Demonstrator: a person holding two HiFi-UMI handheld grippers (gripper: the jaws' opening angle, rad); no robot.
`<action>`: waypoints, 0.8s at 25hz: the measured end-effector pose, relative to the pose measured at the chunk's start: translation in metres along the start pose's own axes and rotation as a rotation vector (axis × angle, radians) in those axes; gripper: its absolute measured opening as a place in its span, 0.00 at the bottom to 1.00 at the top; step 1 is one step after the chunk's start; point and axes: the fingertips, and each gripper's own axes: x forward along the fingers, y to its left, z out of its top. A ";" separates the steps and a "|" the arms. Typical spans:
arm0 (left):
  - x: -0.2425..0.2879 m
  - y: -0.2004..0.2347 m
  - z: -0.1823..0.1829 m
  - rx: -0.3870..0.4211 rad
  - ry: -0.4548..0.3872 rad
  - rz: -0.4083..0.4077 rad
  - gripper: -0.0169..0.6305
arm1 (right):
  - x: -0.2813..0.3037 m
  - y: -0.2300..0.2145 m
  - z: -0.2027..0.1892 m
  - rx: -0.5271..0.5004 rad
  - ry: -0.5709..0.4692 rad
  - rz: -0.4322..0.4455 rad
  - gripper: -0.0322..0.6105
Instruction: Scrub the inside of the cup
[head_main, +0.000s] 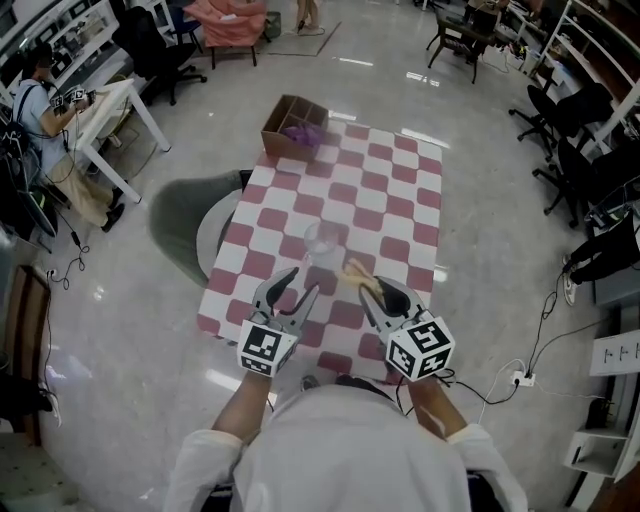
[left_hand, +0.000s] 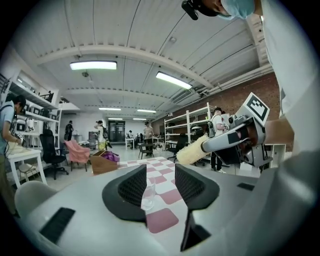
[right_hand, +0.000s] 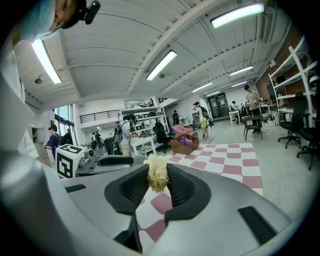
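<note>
A clear cup (head_main: 325, 243) stands upright in the middle of the checkered table (head_main: 400, 190). My left gripper (head_main: 297, 286) hovers near the table's front edge, short of the cup, open with nothing pressed between its pads. In the left gripper view (left_hand: 162, 182) the cup (left_hand: 148, 194) shows through the gap, farther off on the cloth. My right gripper (head_main: 383, 297) is shut on a pale yellow bristle brush (head_main: 357, 272) that points toward the cup. The brush (right_hand: 158, 174) sits pinched between the right pads (right_hand: 159, 184).
A cardboard box (head_main: 293, 125) with purple cloth sits at the table's far left corner. A grey chair (head_main: 190, 215) stands against the table's left side. Office chairs, shelves and people stand around the room.
</note>
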 end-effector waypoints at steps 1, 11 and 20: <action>-0.004 -0.003 0.002 0.003 -0.004 -0.001 0.32 | -0.001 0.002 -0.001 0.000 0.000 -0.002 0.23; -0.035 -0.012 0.010 0.024 -0.017 -0.008 0.13 | -0.011 0.021 -0.008 -0.011 -0.018 -0.043 0.23; -0.055 -0.022 0.014 0.042 -0.002 -0.025 0.09 | -0.016 0.034 -0.013 -0.008 -0.026 -0.051 0.23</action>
